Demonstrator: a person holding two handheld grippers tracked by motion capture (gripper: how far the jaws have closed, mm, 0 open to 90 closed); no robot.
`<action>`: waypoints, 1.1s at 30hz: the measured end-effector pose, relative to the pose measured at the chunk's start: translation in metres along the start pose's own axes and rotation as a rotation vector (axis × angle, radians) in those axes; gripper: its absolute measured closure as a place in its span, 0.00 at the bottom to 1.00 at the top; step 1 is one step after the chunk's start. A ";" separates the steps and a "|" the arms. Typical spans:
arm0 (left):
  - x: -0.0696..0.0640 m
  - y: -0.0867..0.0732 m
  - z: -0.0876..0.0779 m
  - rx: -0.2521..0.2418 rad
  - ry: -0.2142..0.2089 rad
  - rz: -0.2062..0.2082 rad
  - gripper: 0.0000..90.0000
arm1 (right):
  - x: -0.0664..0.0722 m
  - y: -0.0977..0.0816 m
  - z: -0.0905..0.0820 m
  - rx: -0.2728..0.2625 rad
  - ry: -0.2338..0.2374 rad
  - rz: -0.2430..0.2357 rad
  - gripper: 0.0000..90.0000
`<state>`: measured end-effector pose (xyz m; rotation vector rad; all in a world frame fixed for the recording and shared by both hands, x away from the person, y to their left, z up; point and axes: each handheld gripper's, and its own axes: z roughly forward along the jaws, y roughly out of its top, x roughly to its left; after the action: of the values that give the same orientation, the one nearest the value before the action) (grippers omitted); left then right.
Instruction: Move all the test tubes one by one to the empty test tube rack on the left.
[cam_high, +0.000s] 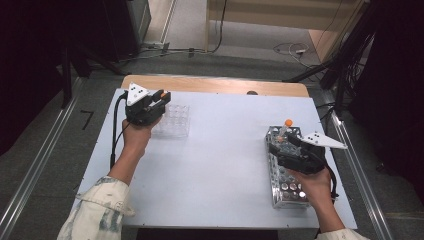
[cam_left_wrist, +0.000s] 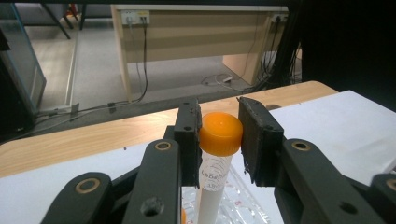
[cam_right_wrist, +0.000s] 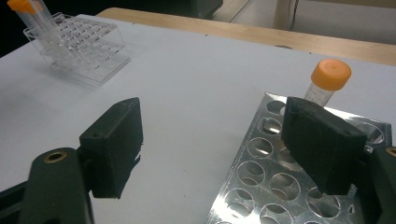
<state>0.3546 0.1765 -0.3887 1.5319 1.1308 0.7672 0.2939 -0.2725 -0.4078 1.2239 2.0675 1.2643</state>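
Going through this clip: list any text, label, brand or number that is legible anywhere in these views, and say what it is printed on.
"Laba": partial grey print on the white tube under its orange cap, held in the left gripper; the letters after it and a smaller line below are too blurred to read.
Small red marks on the clear plastic rack: too small to read.
Metal rack and the tube in it: no legible text.

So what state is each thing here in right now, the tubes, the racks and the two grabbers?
Left gripper: shut on the orange-capped tube.
Orange-capped tube: capped, upright, gripped at the cap, over the clear rack.
Clear rack: flat on the table, holes look empty.
Right gripper: open, holding nothing.
Second tube: capped, leaning in the metal rack.
Metal rack: flat on the table, most holes empty.
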 end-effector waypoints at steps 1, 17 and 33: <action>0.001 -0.001 0.001 0.002 0.001 -0.001 0.78 | 0.000 0.000 0.000 -0.001 0.000 -0.001 0.22; -0.001 -0.017 0.013 0.062 0.020 0.041 0.77 | 0.000 0.000 -0.002 -0.003 0.002 0.005 0.22; -0.002 -0.036 0.015 0.106 0.044 0.063 0.76 | -0.001 -0.001 -0.001 0.000 -0.002 0.007 0.22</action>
<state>0.3577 0.1703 -0.4269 1.6523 1.1767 0.7976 0.2930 -0.2742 -0.4083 1.2326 2.0632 1.2654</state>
